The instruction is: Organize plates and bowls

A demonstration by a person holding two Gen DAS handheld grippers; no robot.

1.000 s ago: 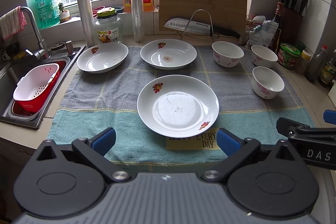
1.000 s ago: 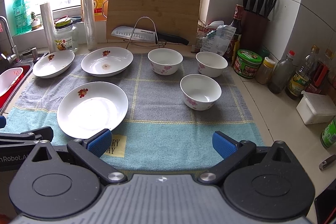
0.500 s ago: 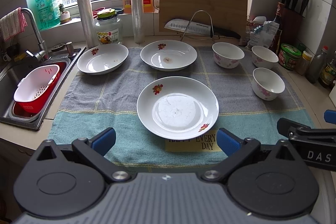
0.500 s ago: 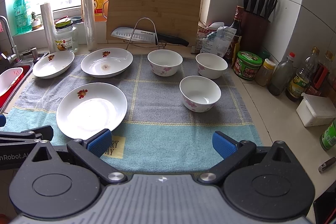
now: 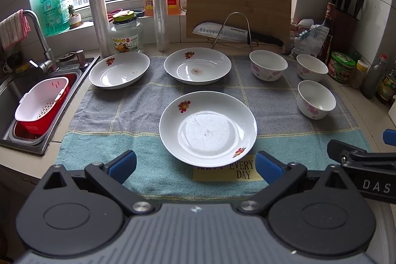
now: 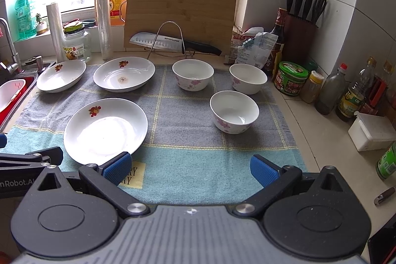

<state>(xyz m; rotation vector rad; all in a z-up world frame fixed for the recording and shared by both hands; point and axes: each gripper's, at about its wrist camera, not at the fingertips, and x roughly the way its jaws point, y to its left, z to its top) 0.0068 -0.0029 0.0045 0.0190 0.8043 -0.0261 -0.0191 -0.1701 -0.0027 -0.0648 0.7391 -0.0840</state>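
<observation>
Both tongs hang low over the near edge of the bench (image 6: pixel 321 130) with jaws spread wide and nothing between them. In the left wrist view the left tongs (image 5: pixel 195 163) sit at 6 o'clock, their blue pads flanking the near rim of the near plate (image 5: pixel 208 125), which lies flat on the towel (image 5: pixel 123 115) at the picture's centre, partly covering a yellow label (image 5: pixel 237 171). Two more plates lie further back on the towel: the left plate (image 5: pixel 119 70) at 11 o'clock, its edge reaching toward the sink (image 5: pixel 14 90), and the middle plate (image 5: pixel 197 65) at 12 o'clock, with a brown stain in its well. Three flowered bowls stand upright and apart from one another at 1 to 3 o'clock: the back bowl (image 5: pixel 268 65), the corner bowl (image 5: pixel 312 67) and the near bowl (image 5: pixel 316 99). A white colander (image 5: pixel 40 100) rests in a red basin in the sink at 9 o'clock. In the right wrist view the right tongs (image 6: pixel 190 170) sit at 6 o'clock over the teal band of the towel, the left pad (image 6: pixel 117 168) just beside the near plate's front rim; whether they touch I cannot tell. Behind the dishes a cutting board (image 6: pixel 180 14) leans at the window, with a knife (image 6: pixel 173 43) on a wire rack in front of it. Jars and bottles line the bench at 3 o'clock, below a knife block (image 6: pixel 300 38).
</observation>
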